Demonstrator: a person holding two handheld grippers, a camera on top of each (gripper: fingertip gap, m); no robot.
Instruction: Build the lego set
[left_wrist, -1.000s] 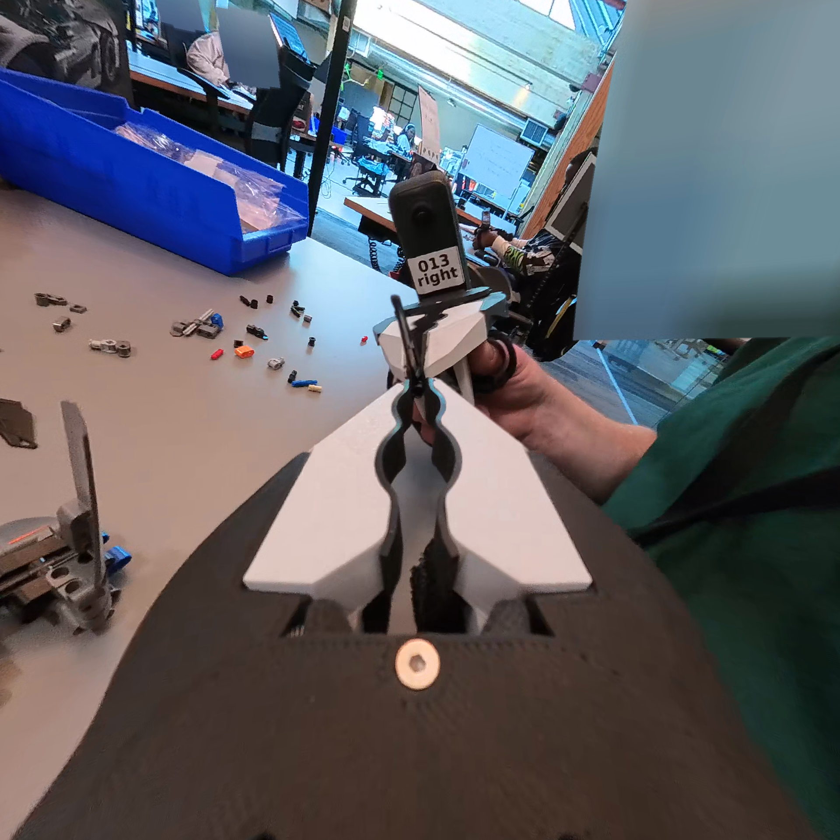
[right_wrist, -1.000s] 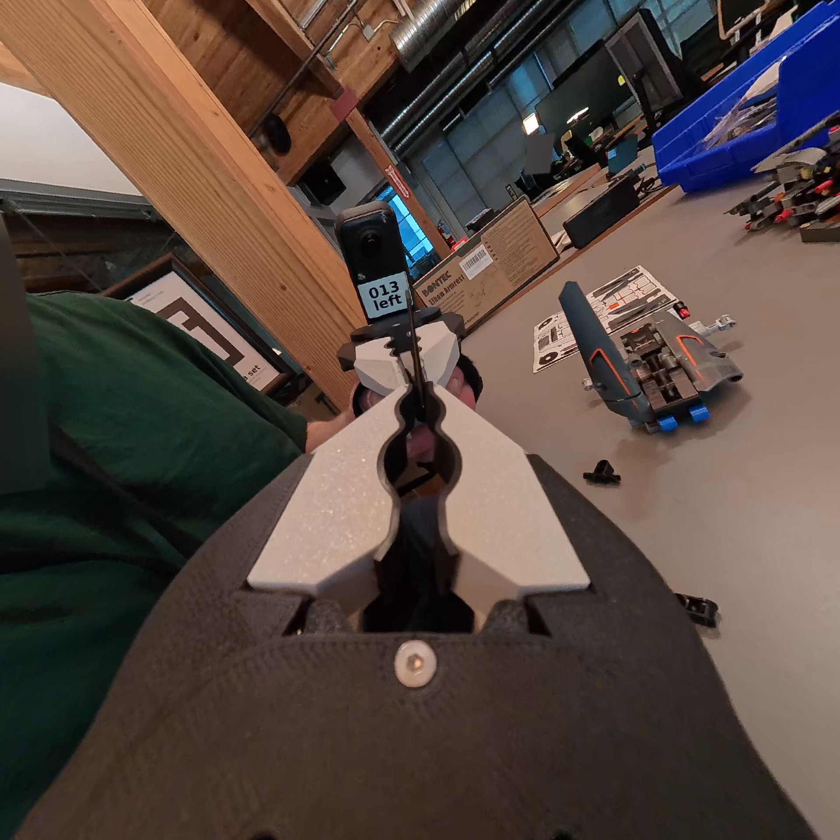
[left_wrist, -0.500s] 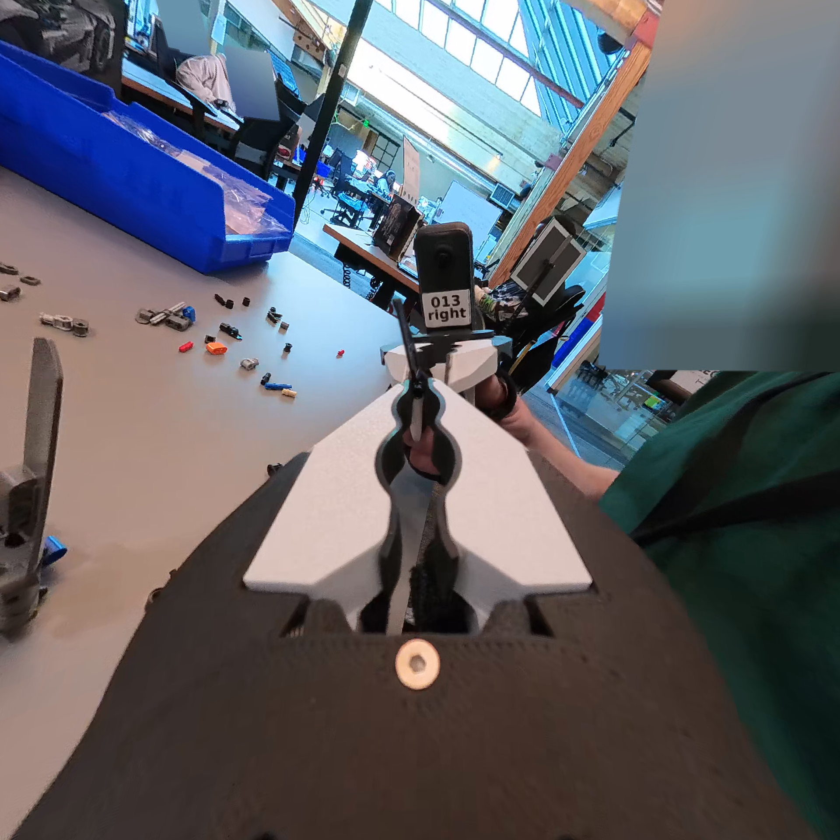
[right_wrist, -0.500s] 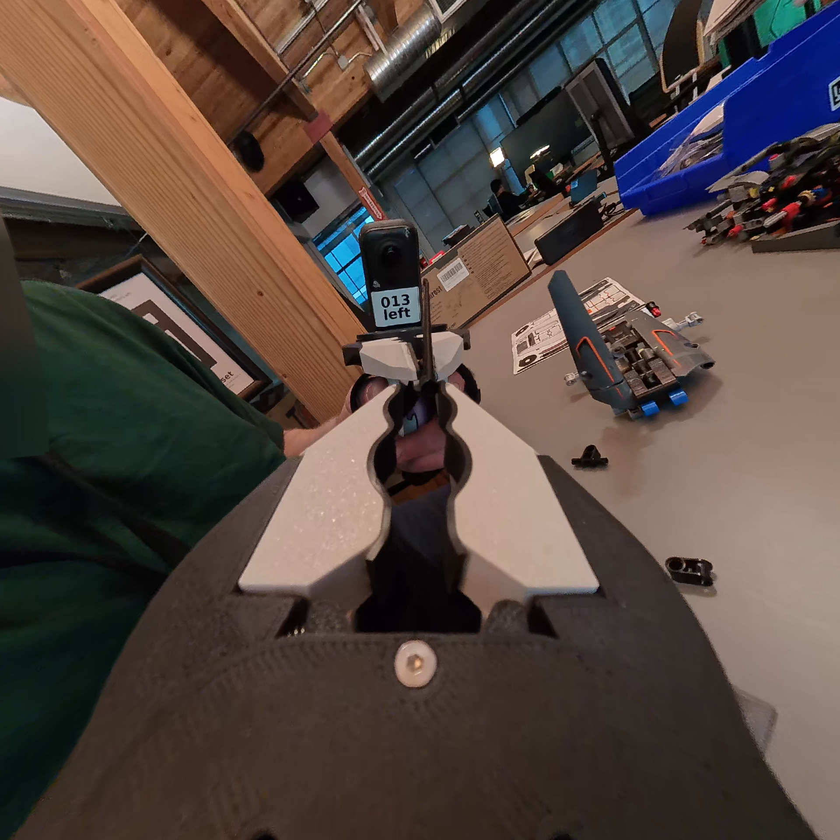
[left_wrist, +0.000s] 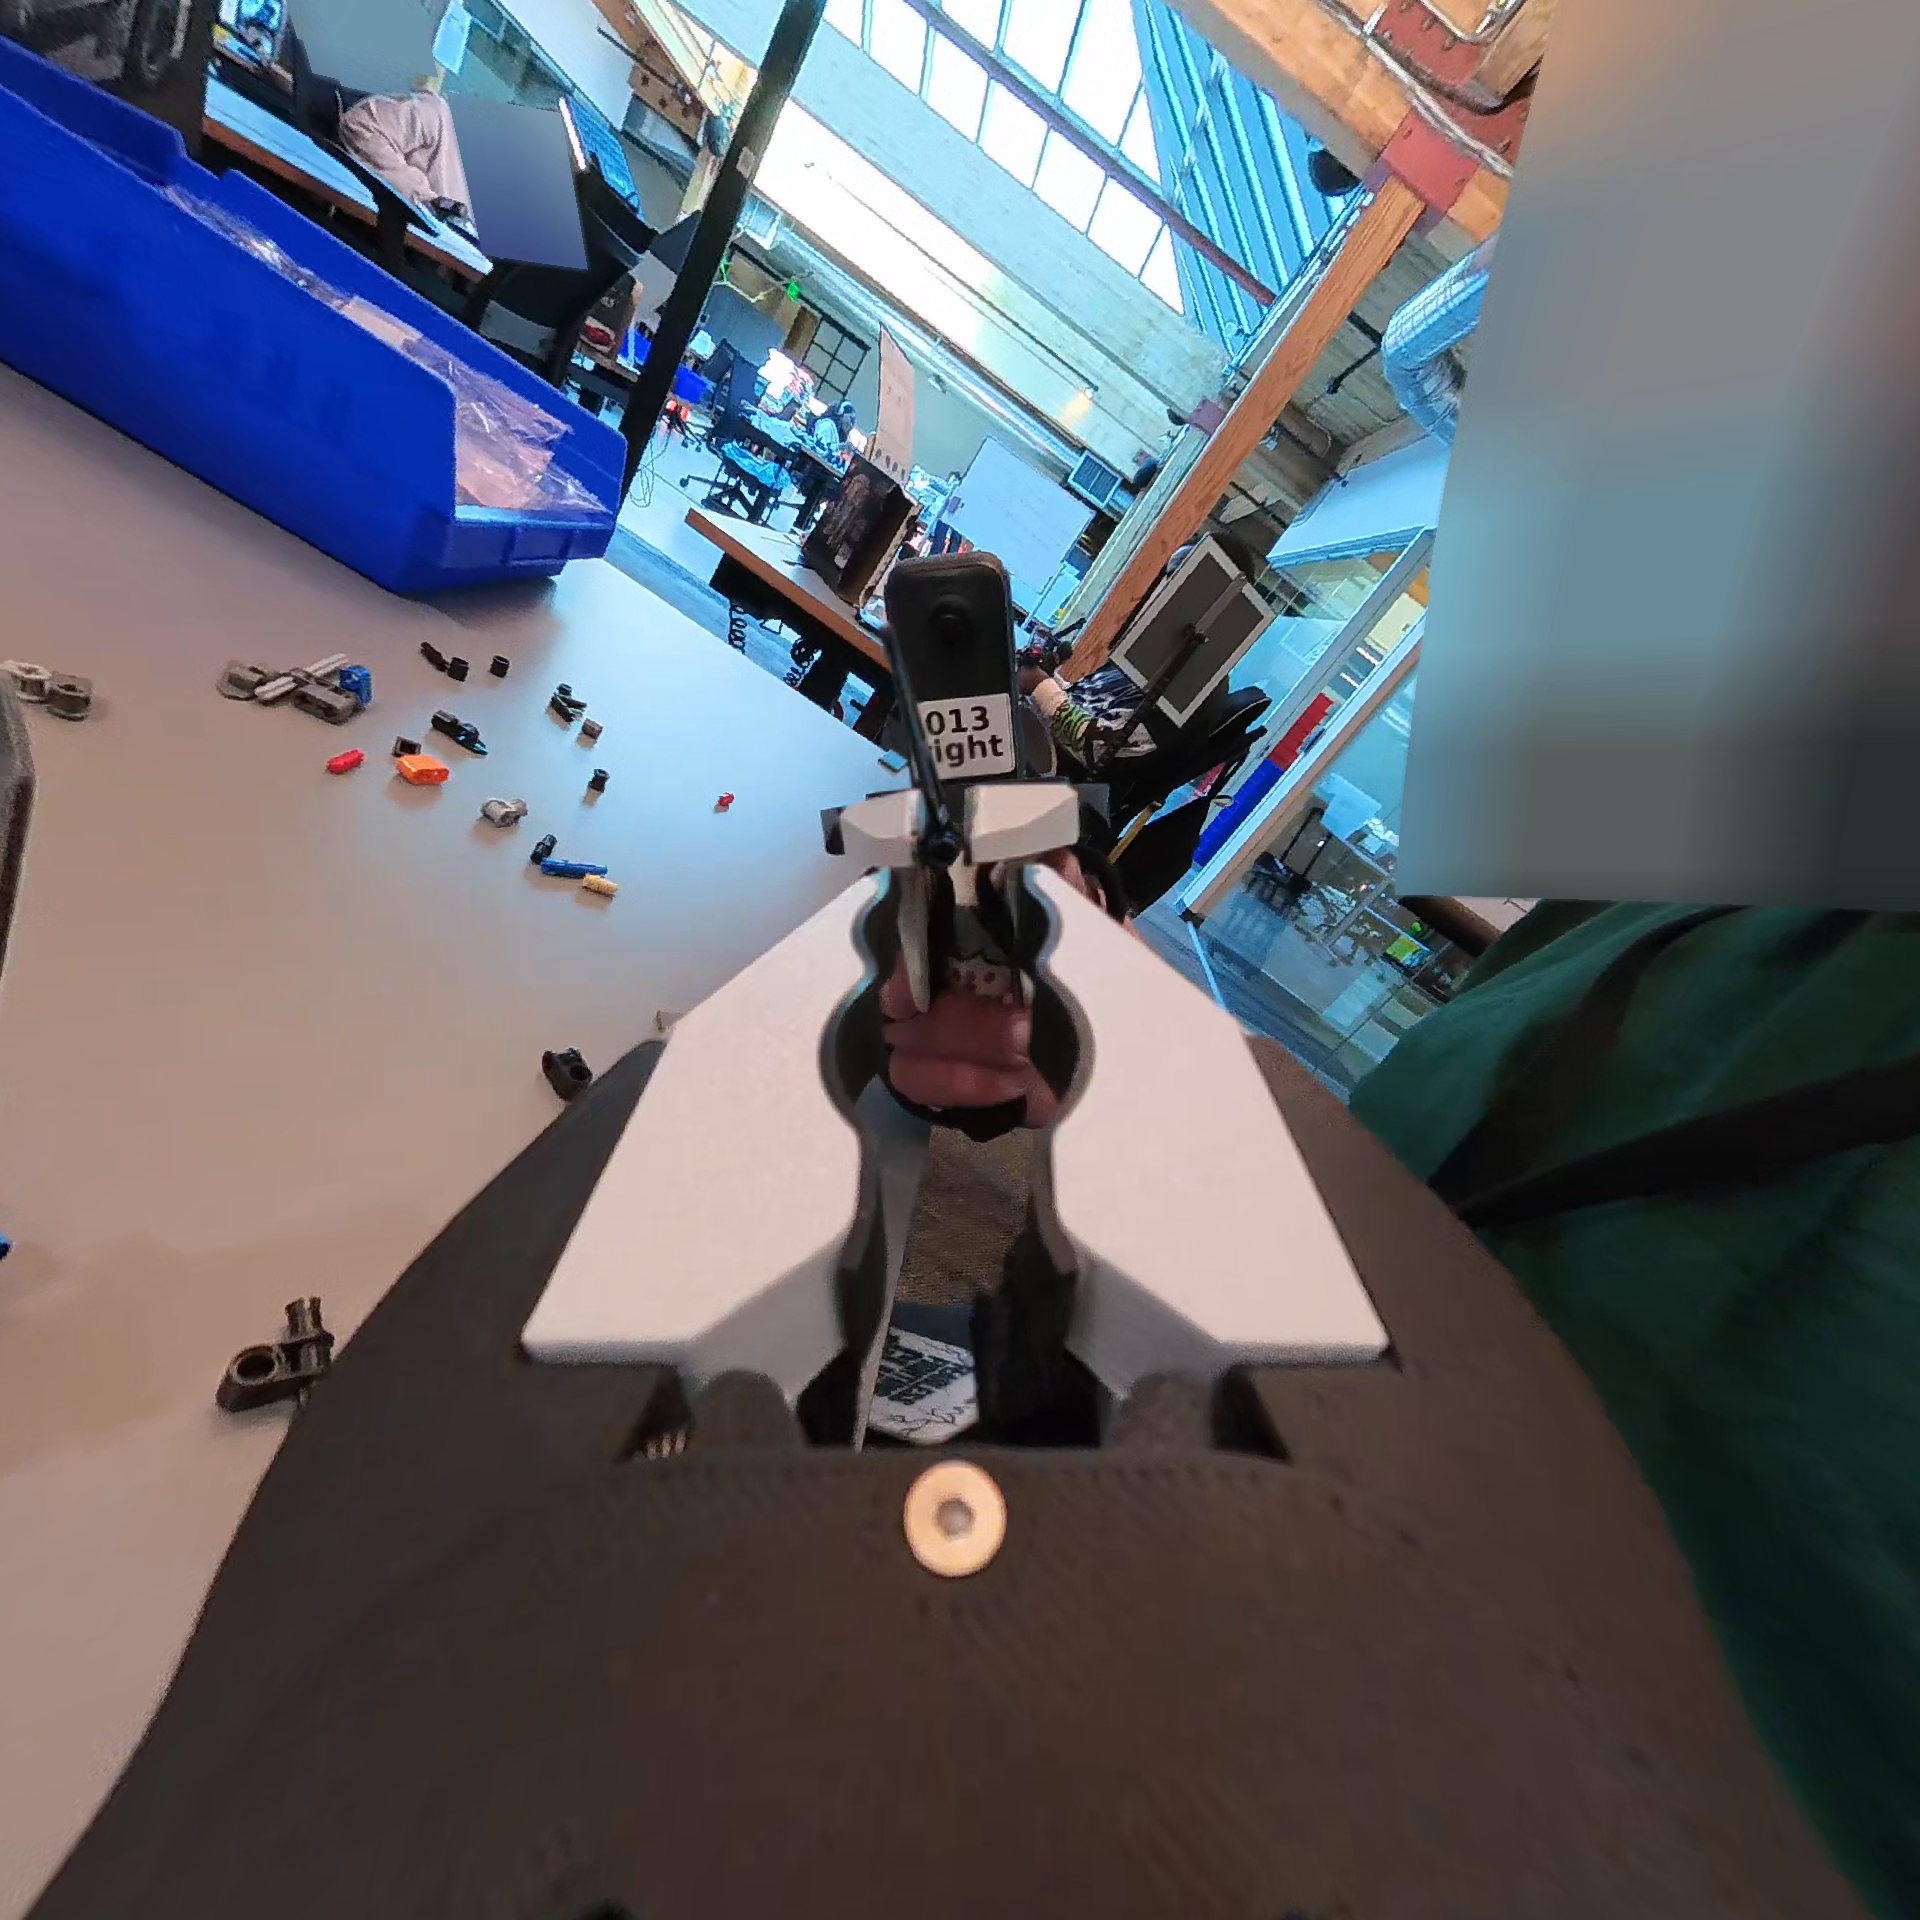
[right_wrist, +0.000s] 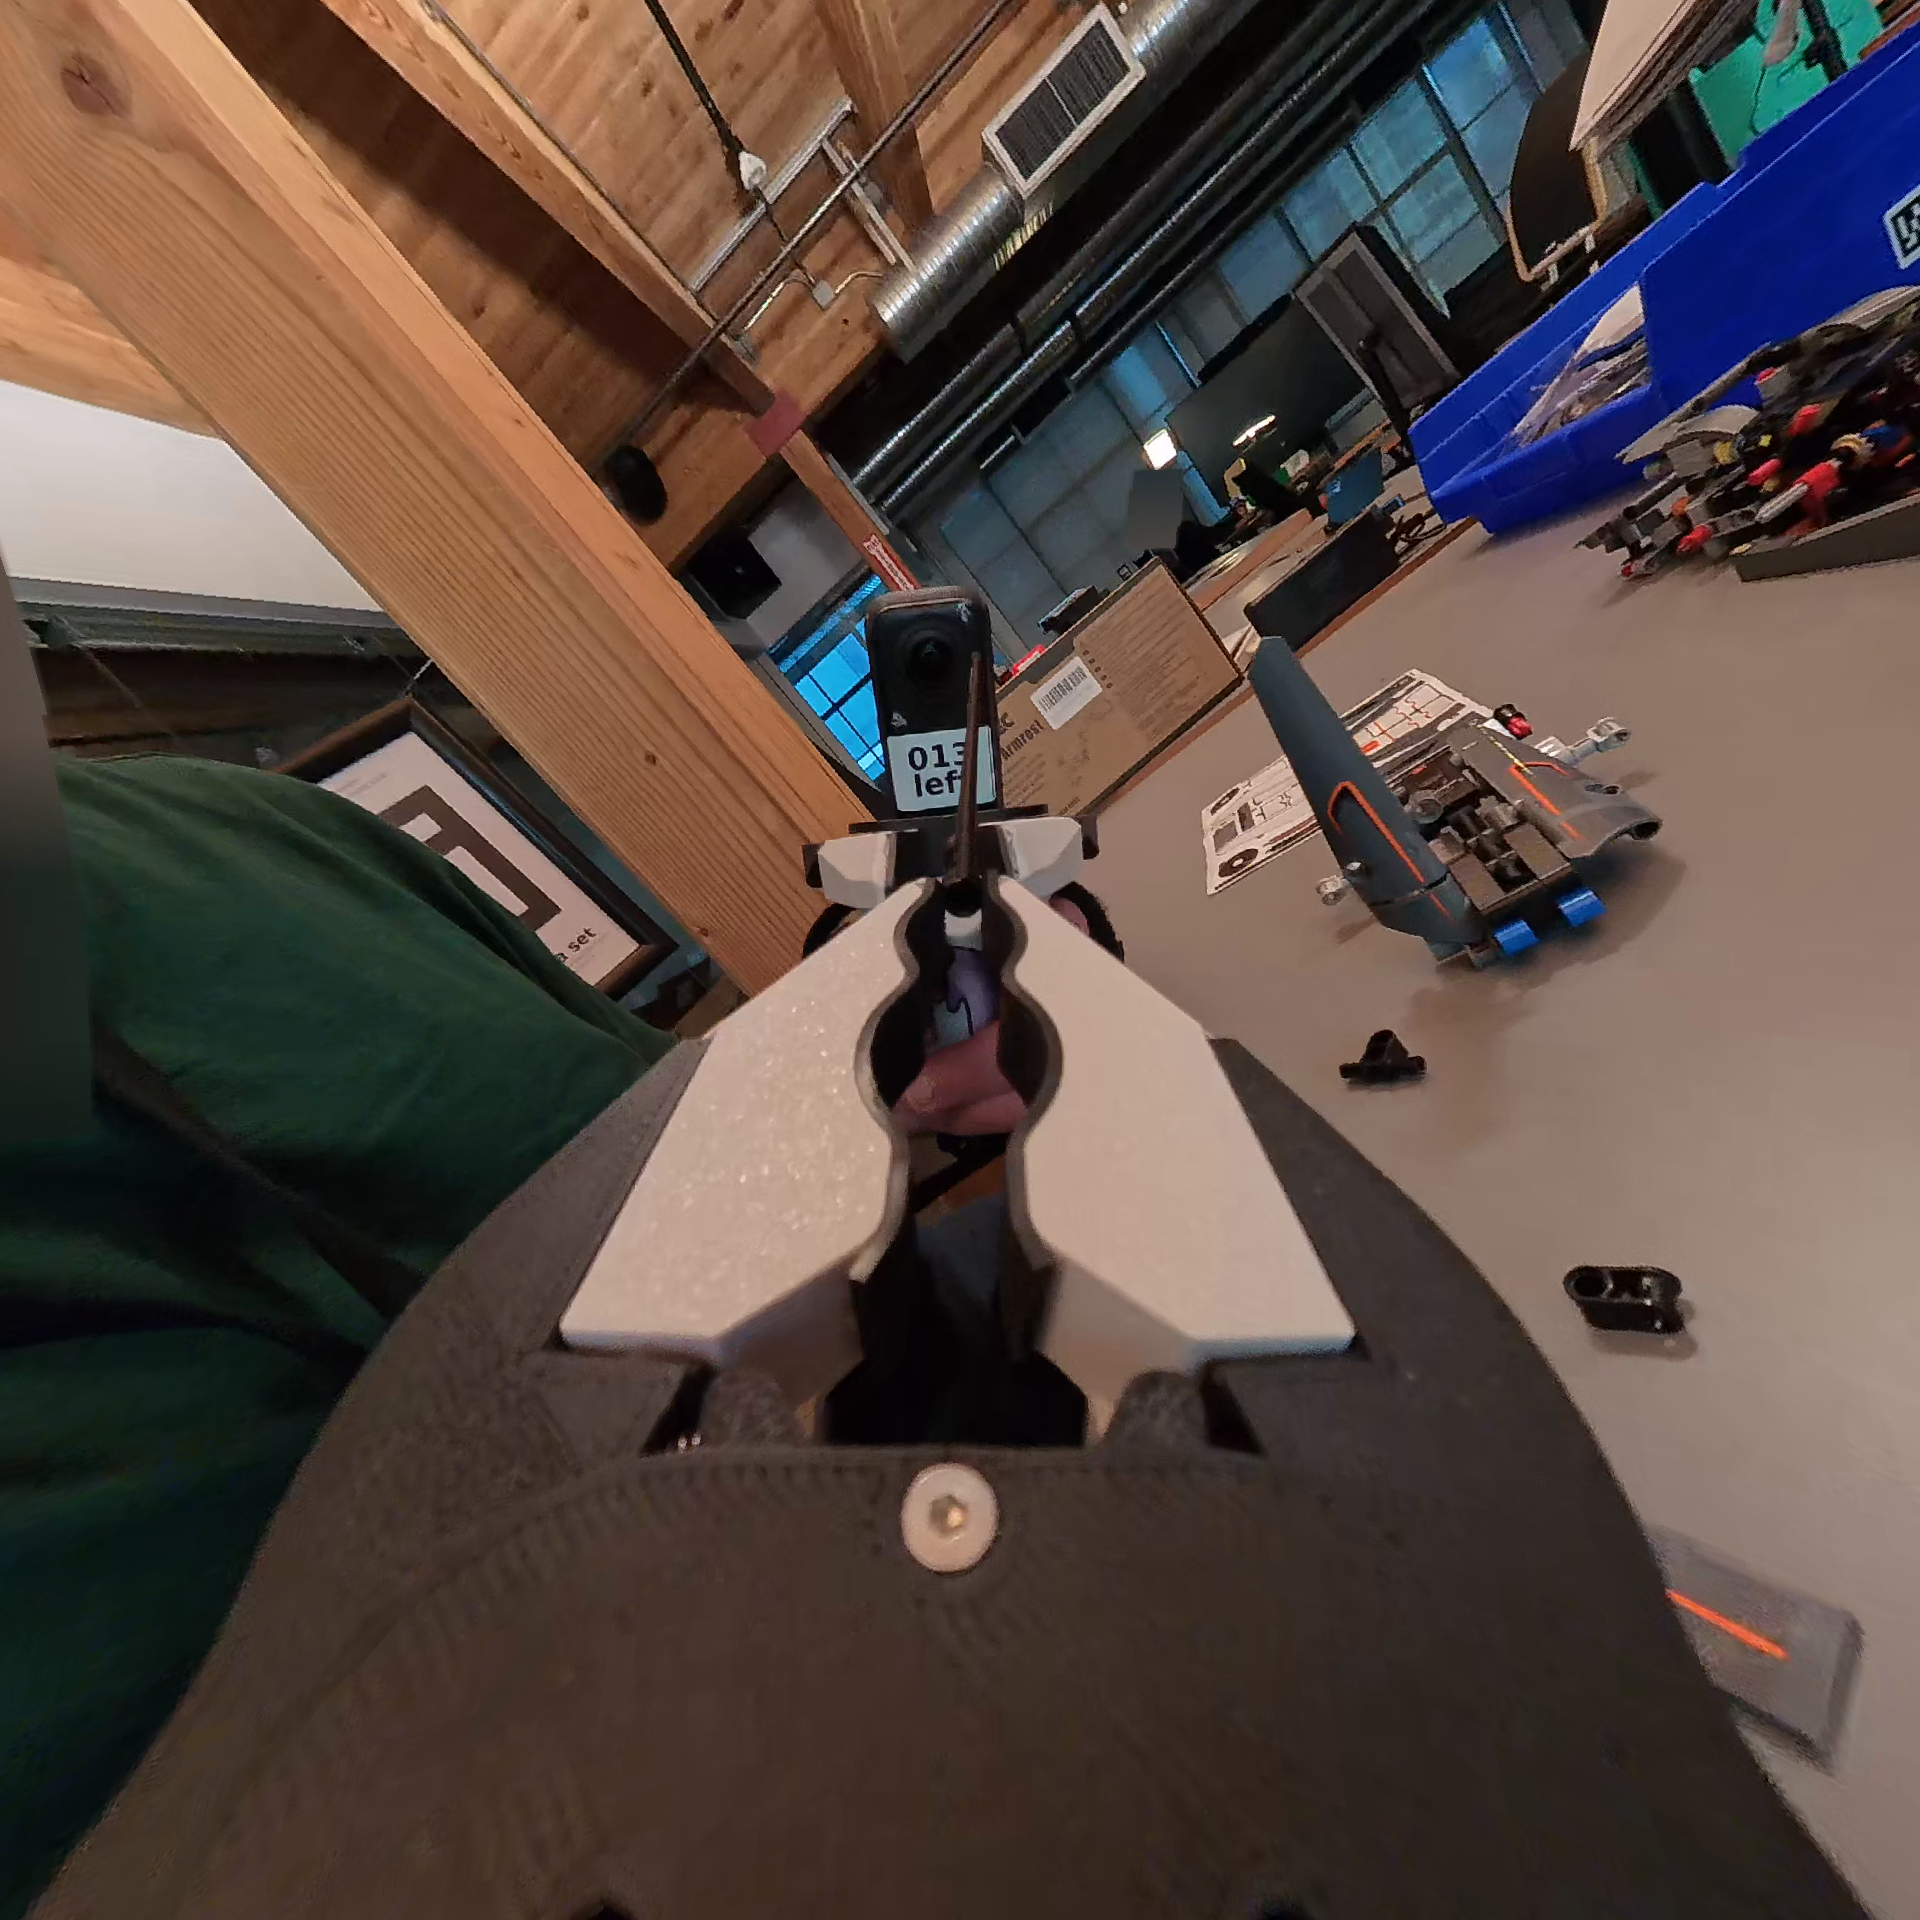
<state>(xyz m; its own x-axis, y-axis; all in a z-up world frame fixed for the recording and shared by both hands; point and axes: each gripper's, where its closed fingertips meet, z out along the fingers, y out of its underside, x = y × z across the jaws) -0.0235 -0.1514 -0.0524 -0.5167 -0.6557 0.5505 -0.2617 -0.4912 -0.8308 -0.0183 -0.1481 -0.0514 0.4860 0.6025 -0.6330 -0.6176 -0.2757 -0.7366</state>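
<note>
My two grippers face each other tip to tip above the table edge. My right gripper is shut on a thin dark lego strip that stands upright, seen edge-on. In the left wrist view the same strip rises from the right gripper. My left gripper has its jaws slightly apart around the strip's near end; it also shows in the right wrist view. The partly built grey model with orange lines and blue pins rests on the table to the right.
An instruction sheet lies behind the model. Small black pieces and a grey panel lie near me. Loose parts and a blue bin lie far left. A person's green sleeve is close by. The grippers are tip to tip, or close to it. The left tips stand about 15 cm off the partly built grey model.
My left gripper's jaws have opened a little around the strip. Both grippers have tilted upward, and the model has slid out of the left wrist view.
</note>
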